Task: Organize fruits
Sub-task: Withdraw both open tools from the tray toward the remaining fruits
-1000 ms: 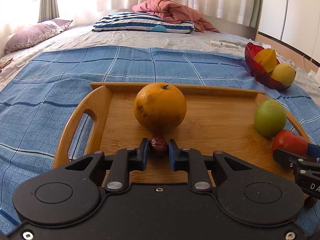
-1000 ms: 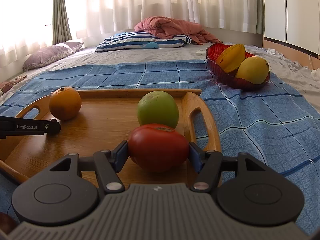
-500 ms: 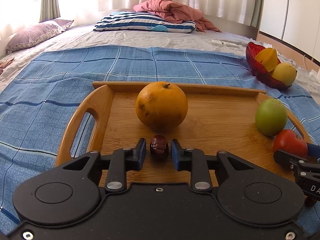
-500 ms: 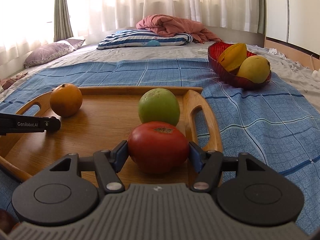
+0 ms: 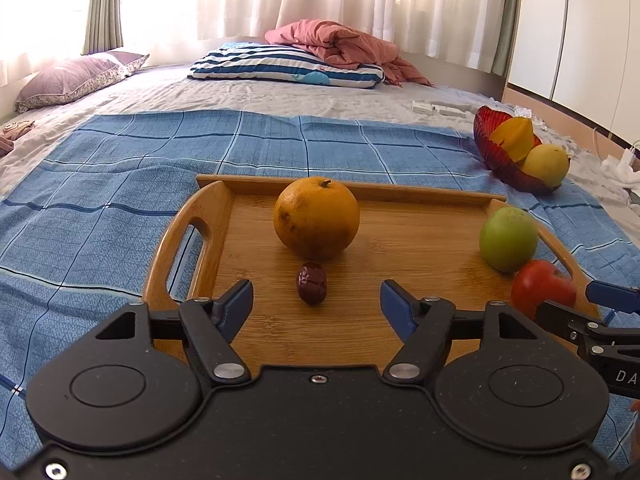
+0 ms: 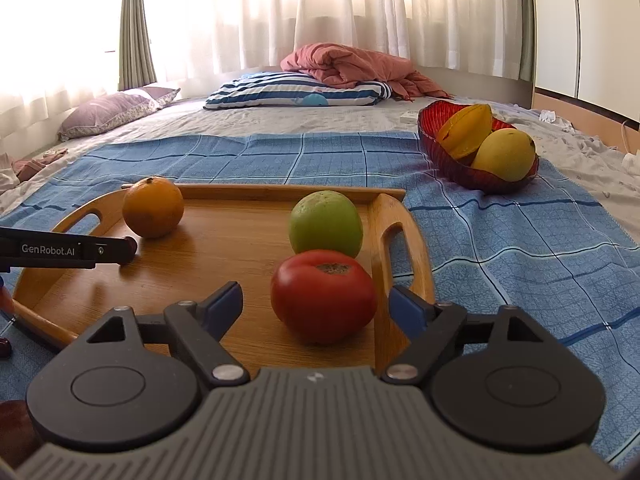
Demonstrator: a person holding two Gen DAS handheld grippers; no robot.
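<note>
- The left gripper (image 5: 316, 304) is opening, its blue pads well clear of the small dark red date (image 5: 311, 277), which lies loose on the wooden tray (image 5: 420, 320) just in front of the orange (image 5: 316, 218).
- The right gripper (image 6: 316, 306) is opening too; the tomato (image 6: 323, 296) sits between its jaws with a gap on each side, so it is let go, resting on the tray by the right handle, touching or nearly touching the green fruit (image 6: 326, 224) behind it.
- Risk one: the tomato is round and sits right beside the handle cut-out (a nudge from a pad as the gripper pulls away could roll it against the green fruit or toward the rim).
- Risk two: the tray stands on a soft bed under a blue checked cloth (image 5: 120, 200), so any press on the tray could tip it, and the orange would likely roll into the date.
- Risk three: the two grippers work close together over one tray, and a careless sweep could knock them against each other.
- The red bowl (image 6: 452, 160) with a mango and a star fruit stands well apart on the cloth, out of harm's way.
</note>
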